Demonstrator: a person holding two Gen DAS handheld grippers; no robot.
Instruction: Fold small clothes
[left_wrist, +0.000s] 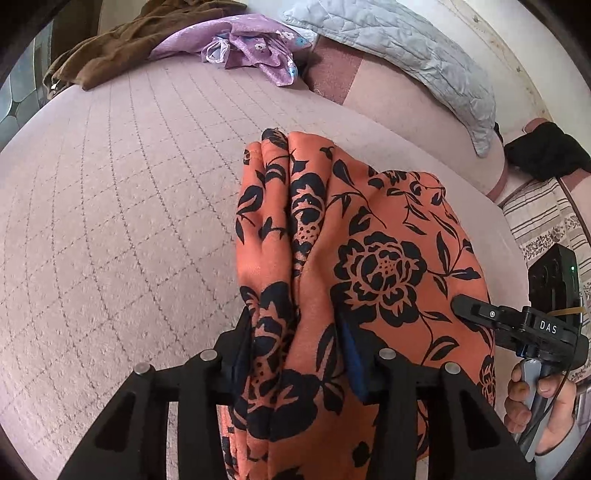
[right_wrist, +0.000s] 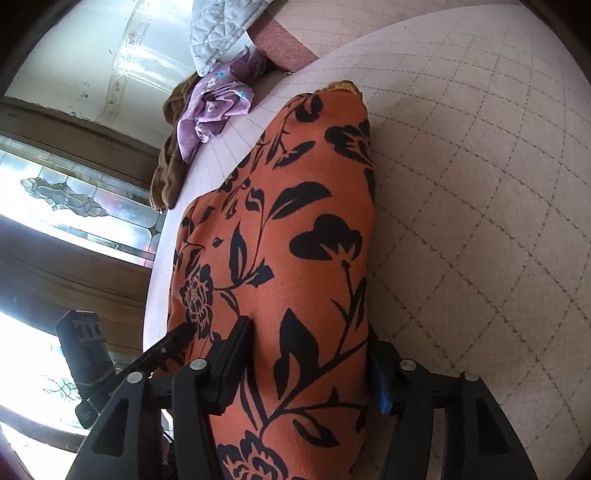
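An orange garment with a black flower print (left_wrist: 369, 240) lies bunched on the pink quilted bed (left_wrist: 110, 221). My left gripper (left_wrist: 295, 332) is shut on a thick fold of it at the near end. My right gripper (right_wrist: 306, 343) is shut on the same garment (right_wrist: 295, 221) further along, and it shows at the right edge of the left wrist view (left_wrist: 480, 310), fingers against the cloth's right side. The cloth's far end rests on the bed. The fingertips are buried in fabric in both views.
A purple flowered garment (left_wrist: 255, 48) and a brown garment (left_wrist: 122, 48) lie at the bed's far edge. A pale quilted blanket (left_wrist: 406, 48) lies at the back right. A black item (left_wrist: 546, 151) and a striped cloth (left_wrist: 535, 214) are at the right. A window (right_wrist: 74, 206) is beyond the bed.
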